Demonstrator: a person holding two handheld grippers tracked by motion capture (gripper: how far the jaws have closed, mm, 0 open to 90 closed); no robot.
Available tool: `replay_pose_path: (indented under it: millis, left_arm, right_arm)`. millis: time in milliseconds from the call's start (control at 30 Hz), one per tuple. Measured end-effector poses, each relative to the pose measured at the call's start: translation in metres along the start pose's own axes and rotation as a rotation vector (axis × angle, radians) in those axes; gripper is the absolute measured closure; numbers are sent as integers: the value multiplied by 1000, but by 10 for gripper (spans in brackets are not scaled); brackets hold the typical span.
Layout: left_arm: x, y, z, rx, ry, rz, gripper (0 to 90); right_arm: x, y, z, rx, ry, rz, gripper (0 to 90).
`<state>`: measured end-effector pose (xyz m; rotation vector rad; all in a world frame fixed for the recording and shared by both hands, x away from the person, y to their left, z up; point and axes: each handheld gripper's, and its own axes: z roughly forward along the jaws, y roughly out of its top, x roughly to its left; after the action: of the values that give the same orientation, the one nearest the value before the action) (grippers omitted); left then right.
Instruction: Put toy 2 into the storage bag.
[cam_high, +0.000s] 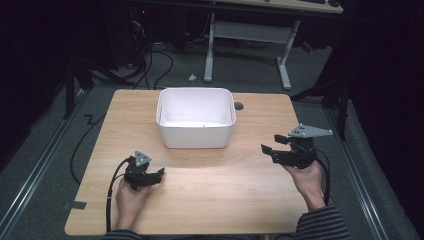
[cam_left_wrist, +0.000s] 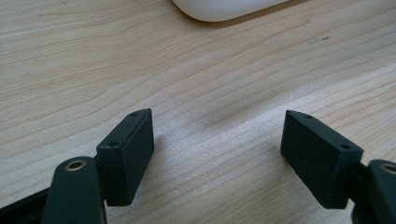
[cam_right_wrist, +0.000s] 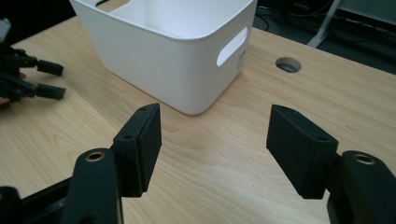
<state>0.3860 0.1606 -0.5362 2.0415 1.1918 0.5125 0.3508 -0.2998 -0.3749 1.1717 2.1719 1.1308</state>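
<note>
A white plastic bin with cut-out handles stands at the back middle of the wooden table; I see nothing inside it. My left gripper rests low on the table at the front left, pointing right, open with bare wood between its pads. A corner of the bin shows at the top of the left gripper view. My right gripper is held at the right, pointing left toward the bin. Its jaws stand open and apart with nothing between them.
A round cable hole sits in the table just right of the bin, also seen as the hole in the right gripper view. The left gripper shows far left there. Cables and a desk frame lie on the floor beyond.
</note>
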Motion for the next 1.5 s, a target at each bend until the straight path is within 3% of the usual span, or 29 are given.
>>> replay_pose_path:
  millis: [200,300,400,933,1200,1500]
  left_arm:
    - [0,0,0,0,0,0,259]
    - [0,0,0,0,-1,0,259]
    - [0,0,0,-1,-1,0,259]
    - [0,0,0,1,-1,2,259]
    - [0,0,0,1,-1,2,259]
    - [0,0,0,1,-1,2,259]
  right_arm:
    - [6,-14,3,-2,-4,1,362]
    - [5,-25,9,9,5,33,362]
    - [5,-34,14,20,-23,36,361]
    - [9,-69,49,23,0,96,363]
    - [8,-86,72,65,-2,120,361]
    - [8,-100,95,113,-46,99,343]
